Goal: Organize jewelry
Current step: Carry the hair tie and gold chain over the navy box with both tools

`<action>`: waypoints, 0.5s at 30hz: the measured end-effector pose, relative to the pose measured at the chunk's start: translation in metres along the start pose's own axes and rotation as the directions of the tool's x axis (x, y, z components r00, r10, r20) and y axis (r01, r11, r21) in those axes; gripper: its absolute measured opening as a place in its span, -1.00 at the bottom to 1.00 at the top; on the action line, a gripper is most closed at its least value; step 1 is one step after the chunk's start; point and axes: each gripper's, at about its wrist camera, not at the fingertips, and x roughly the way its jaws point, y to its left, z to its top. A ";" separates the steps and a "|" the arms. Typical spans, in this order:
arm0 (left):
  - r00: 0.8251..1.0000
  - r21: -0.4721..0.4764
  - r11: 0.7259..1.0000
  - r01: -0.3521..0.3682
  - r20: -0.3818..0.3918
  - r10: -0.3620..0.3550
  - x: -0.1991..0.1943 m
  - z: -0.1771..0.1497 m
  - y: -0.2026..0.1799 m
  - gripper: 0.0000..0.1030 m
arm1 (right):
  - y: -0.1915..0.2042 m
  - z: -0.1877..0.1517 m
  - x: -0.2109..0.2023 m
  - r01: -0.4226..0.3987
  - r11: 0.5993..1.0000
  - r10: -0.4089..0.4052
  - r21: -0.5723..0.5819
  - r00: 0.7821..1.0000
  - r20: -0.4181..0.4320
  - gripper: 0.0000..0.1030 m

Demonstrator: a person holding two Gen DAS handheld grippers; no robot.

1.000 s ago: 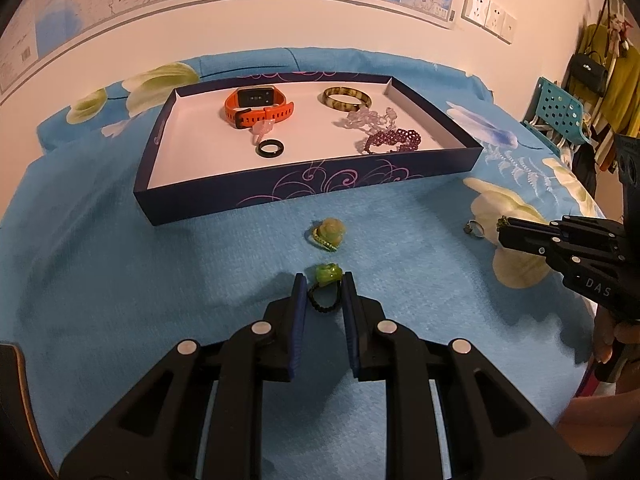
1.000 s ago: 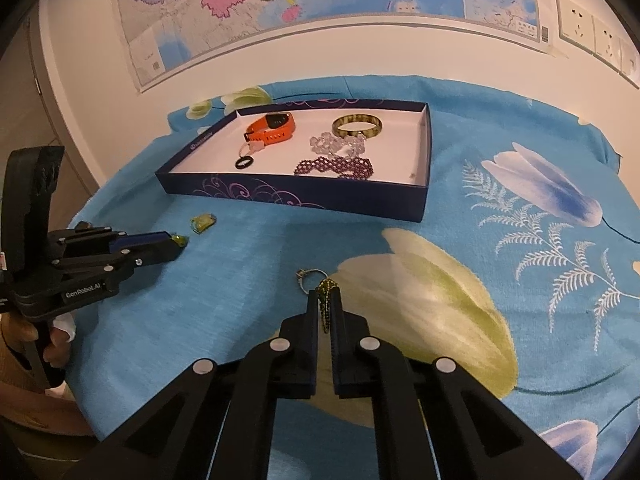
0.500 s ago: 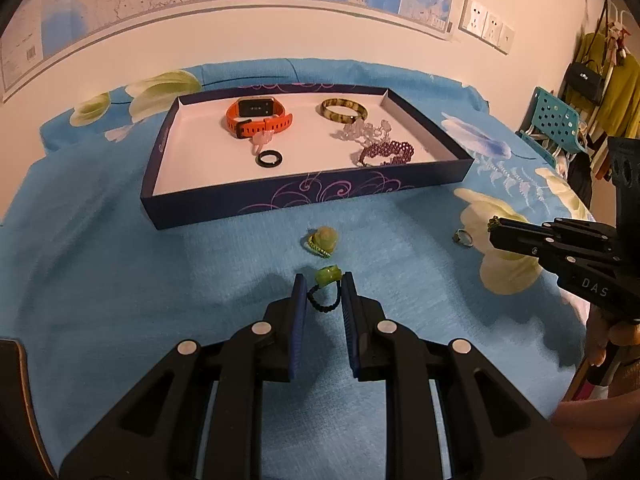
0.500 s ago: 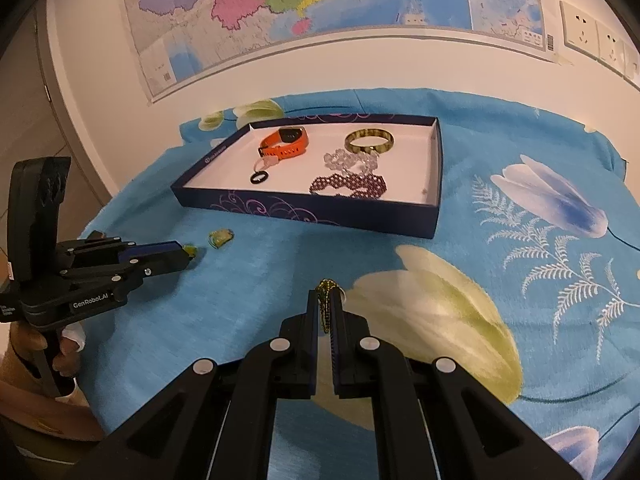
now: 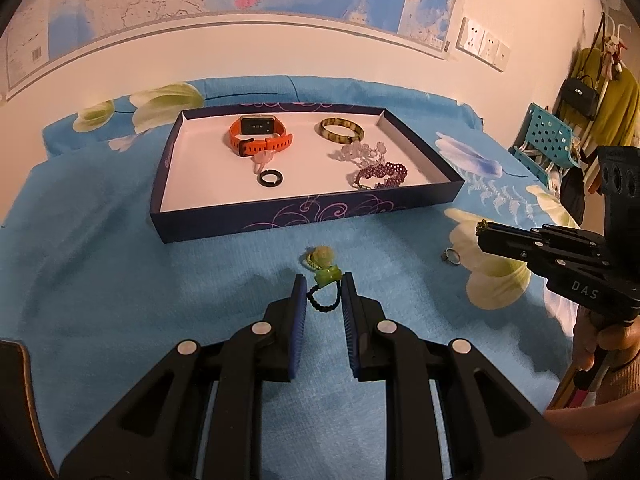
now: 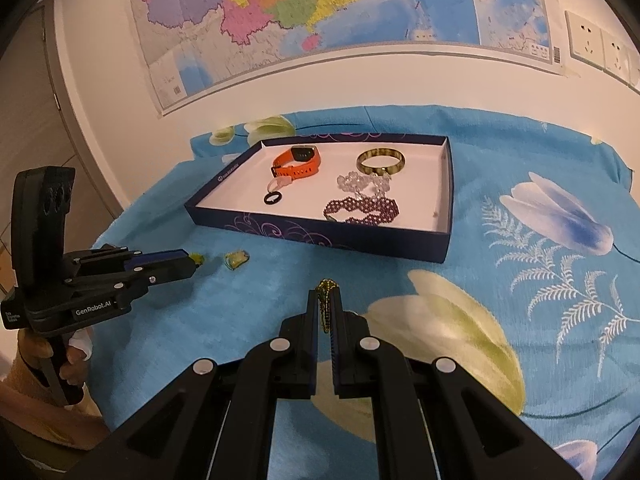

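the left hand-held gripper is pinching a black bead ring with green charm above the blue cloth; the right hand-held gripper, nearly closed, is gripping a gold chain. both are best carried level over the tray wall before releasing.

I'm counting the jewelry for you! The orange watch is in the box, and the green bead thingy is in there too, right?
Not quite. The orange watch is in the box, but the left gripper holds the green-bead bracelet over the blue cloth, outside the box, as the left wrist view shows.
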 end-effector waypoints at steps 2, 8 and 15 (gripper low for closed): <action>1.000 -0.003 1.000 0.001 0.003 -0.001 0.000 0.001 0.001 -0.65 | 0.000 0.003 0.000 -0.003 1.000 0.003 0.000 1.000 0.005 -0.92; 1.000 -0.010 1.000 0.004 0.015 -0.004 -0.002 0.004 0.004 -0.65 | 0.000 0.009 -0.001 -0.013 1.000 0.013 -0.001 1.000 0.021 -0.92; 0.999 -0.017 1.000 0.007 0.034 -0.007 -0.007 0.011 0.008 -0.65 | -0.001 0.014 0.001 -0.020 1.000 0.021 -0.005 0.999 0.025 -0.92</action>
